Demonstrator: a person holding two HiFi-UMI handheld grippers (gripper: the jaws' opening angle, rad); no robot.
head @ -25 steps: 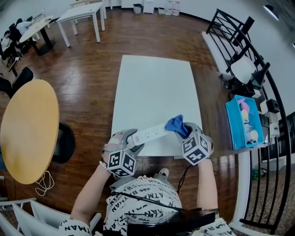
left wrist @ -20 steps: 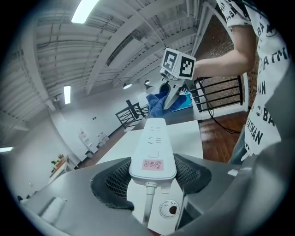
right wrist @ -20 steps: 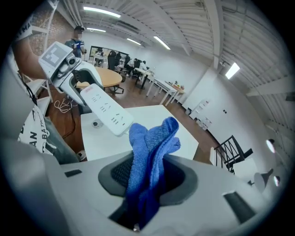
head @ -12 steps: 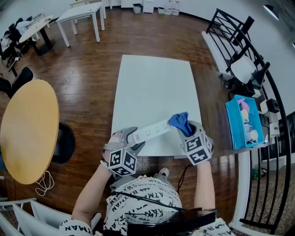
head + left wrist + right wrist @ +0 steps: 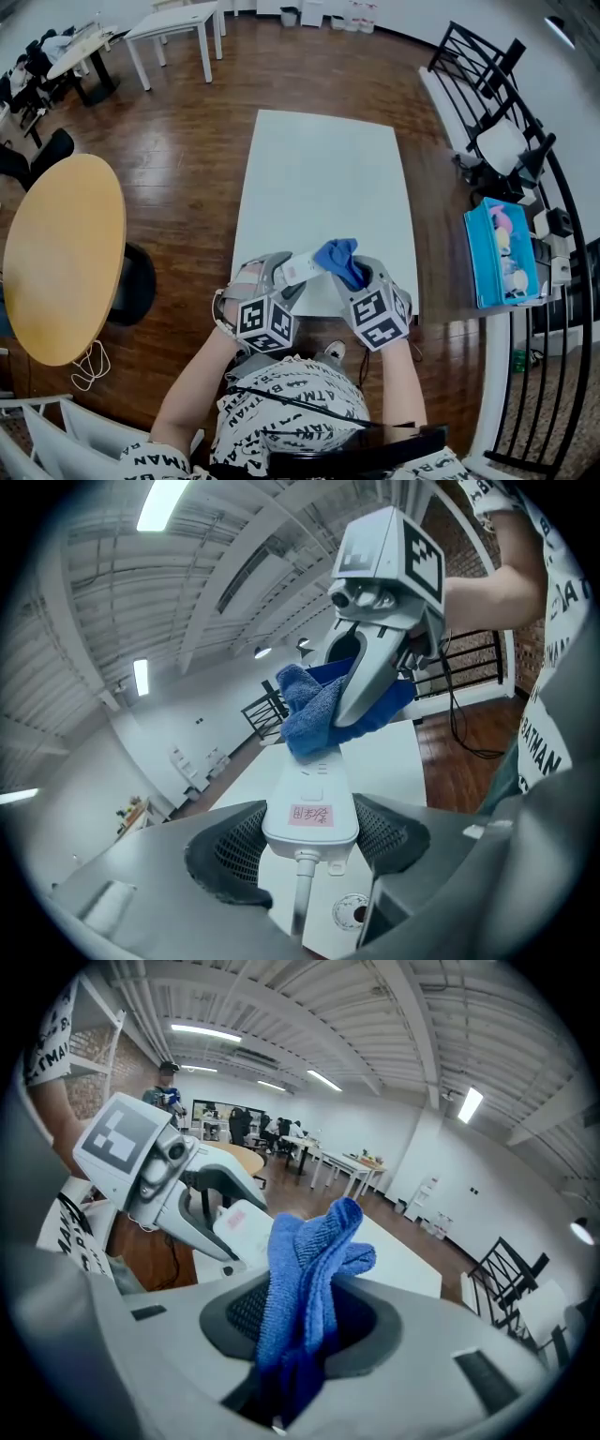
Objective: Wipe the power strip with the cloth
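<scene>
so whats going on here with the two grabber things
A person is wiping a white power strip with a blue cloth, using a handheld gripper in each hand. The left gripper is shut on the cord end of the power strip and holds it over the near end of the white table. The right gripper is shut on the cloth, which lies bunched on top of the strip, close to the left gripper.

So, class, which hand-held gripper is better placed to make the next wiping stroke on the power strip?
The right hand-held gripper: it is shut on the blue cloth, which rests on the power strip. The left hand-held gripper is clamped on the strip's cord end, steadying it.
</scene>
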